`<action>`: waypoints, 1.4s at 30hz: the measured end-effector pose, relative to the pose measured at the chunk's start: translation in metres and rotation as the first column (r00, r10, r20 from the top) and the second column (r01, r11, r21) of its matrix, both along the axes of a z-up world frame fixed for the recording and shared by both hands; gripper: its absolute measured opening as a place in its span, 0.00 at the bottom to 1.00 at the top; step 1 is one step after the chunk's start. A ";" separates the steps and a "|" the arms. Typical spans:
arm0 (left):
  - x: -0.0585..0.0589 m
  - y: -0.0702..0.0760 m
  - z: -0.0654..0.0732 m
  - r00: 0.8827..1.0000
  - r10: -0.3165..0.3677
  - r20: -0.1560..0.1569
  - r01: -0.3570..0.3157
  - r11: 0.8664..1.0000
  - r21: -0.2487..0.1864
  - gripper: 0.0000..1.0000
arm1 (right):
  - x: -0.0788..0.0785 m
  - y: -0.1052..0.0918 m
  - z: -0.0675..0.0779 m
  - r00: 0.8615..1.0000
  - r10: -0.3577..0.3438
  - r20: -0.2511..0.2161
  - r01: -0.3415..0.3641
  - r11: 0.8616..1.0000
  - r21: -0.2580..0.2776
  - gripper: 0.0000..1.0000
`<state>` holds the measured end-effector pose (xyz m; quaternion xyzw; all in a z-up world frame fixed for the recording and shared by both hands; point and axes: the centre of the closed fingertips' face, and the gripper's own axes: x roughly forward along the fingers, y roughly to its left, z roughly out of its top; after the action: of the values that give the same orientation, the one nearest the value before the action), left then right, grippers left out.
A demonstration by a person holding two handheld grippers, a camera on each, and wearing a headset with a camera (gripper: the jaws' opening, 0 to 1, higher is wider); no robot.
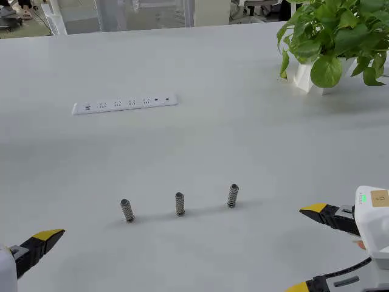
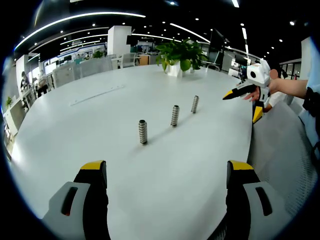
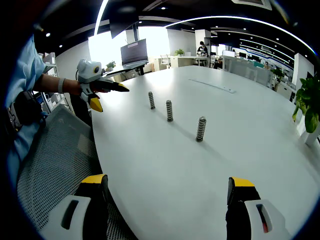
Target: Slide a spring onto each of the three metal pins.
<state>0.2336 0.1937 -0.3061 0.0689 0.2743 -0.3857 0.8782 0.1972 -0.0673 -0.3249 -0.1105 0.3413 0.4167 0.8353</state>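
Three short metal pins stand upright in a row on the white table (image 1: 255, 140), each with a coiled spring around it: the left spring (image 1: 127, 210), the middle spring (image 1: 180, 204) and the right spring (image 1: 233, 195). My left gripper (image 2: 166, 172) is open and empty, well short of the row, with the nearest spring (image 2: 143, 132) ahead of it. In the head view, one of its yellow fingertips (image 1: 47, 235) shows at the bottom left. My right gripper (image 1: 306, 248) is open and empty at the bottom right, its jaws wide apart. From the right gripper (image 3: 168, 184) the closest spring (image 3: 201, 129) stands ahead.
A white power strip (image 1: 124, 103) lies at the back left. A potted plant (image 1: 337, 36) in a white pot stands at the back right. The table's near edge runs just below both grippers. A grey mesh seat (image 3: 55, 165) sits beside that edge.
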 end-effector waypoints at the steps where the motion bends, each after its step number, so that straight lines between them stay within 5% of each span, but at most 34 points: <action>1: 0.001 0.000 0.001 1.000 0.000 0.002 0.000 1.000 -0.001 0.99 | 0.000 0.000 0.000 1.000 -0.001 0.001 0.001 1.000 0.000 0.99; 19: 0.002 -0.001 -0.001 1.000 -0.003 0.002 0.003 1.000 -0.005 0.99 | -0.003 0.003 0.000 1.000 -0.011 0.003 0.011 1.000 0.006 0.99; 27: -0.009 -0.003 -0.005 0.999 -0.025 -0.019 0.025 1.000 0.001 0.99 | -0.007 0.009 0.003 1.000 -0.024 0.005 0.024 1.000 0.016 0.99; 42: -0.003 -0.006 -0.002 0.999 -0.050 -0.011 0.050 0.999 -0.007 0.99 | -0.003 0.008 0.014 0.997 -0.059 0.041 0.059 0.998 0.010 0.99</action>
<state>0.2303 0.1878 -0.3084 0.0706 0.2760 -0.4089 0.8670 0.1937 -0.0589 -0.3104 -0.1054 0.3255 0.3909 0.8545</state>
